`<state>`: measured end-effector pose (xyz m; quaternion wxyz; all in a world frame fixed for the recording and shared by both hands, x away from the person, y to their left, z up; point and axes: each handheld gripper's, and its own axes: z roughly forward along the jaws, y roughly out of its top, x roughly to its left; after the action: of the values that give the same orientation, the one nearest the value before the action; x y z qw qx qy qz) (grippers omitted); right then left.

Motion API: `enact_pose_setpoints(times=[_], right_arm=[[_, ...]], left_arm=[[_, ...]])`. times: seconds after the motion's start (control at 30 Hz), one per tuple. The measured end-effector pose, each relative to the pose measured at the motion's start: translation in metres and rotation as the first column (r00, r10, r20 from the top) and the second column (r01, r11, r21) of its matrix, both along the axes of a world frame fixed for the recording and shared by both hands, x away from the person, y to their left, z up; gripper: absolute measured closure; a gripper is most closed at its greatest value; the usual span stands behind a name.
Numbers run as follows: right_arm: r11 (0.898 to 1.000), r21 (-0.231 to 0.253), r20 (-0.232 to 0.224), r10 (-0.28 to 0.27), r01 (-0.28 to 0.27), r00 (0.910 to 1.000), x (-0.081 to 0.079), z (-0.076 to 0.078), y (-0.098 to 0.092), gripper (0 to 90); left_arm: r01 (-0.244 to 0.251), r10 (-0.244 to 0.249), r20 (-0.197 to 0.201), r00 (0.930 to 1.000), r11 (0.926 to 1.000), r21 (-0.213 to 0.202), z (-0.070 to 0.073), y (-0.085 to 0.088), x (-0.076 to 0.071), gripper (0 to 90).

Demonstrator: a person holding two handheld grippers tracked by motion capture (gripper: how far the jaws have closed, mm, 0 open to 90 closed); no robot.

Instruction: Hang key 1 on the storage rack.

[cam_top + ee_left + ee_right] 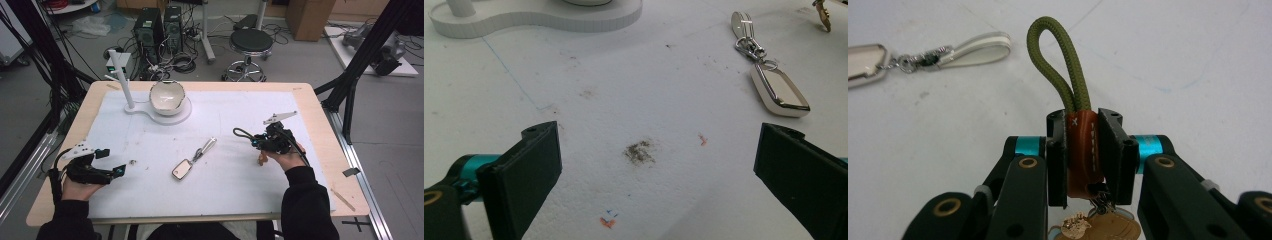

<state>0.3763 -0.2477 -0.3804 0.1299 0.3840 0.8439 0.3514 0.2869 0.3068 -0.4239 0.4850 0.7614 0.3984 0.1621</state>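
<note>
So the right gripper (pixel 1083 150) is clamped tight on a keychain (pixel 1082 150), jaws pressing both sides of its brown leather tab. The olive cord loop (pixel 1055 65) sticks out past the jaw tips, and a brassy key or charm (hard to tell which, it's cut off) dangles below. In the high view that gripper (pixel 261 145) sits right of centre over the white mat (pixel 240 185), with the brown bit hanging under the hand. The left gripper (pixel 656 165) is wide open with nothing between its jaws, just stained mat. It rests at the near left corner of the mat. A second key fob (pixel 182 169) with a silver strap lies mid-table between the two grippers. Further back there's a white bowl (pixel 167 96) on a white stand (pixel 150 114).
</note>
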Motion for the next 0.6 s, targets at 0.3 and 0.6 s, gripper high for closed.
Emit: enact_pose_setpoints(times=[0.3, 0.6], right_arm=[[0.996, 0.082, 0.018, 0.03, -0.031, 0.9994, 0.008, 0.02, 0.015, 75.0], [0.991, 0.11, 0.037, 0.072, -0.076, 0.9967, 0.014, 0.034, 0.031, 75.1]], left_arm=[[0.001, -0.001, 0.007, 1.0, 1.0, -0.001, 0.0, 0.001, 0.001, 5.5], [-0.004, 0.004, 0.012, 0.9999, 1.0, -0.007, 0.001, 0.002, 0.0, 5.5]])
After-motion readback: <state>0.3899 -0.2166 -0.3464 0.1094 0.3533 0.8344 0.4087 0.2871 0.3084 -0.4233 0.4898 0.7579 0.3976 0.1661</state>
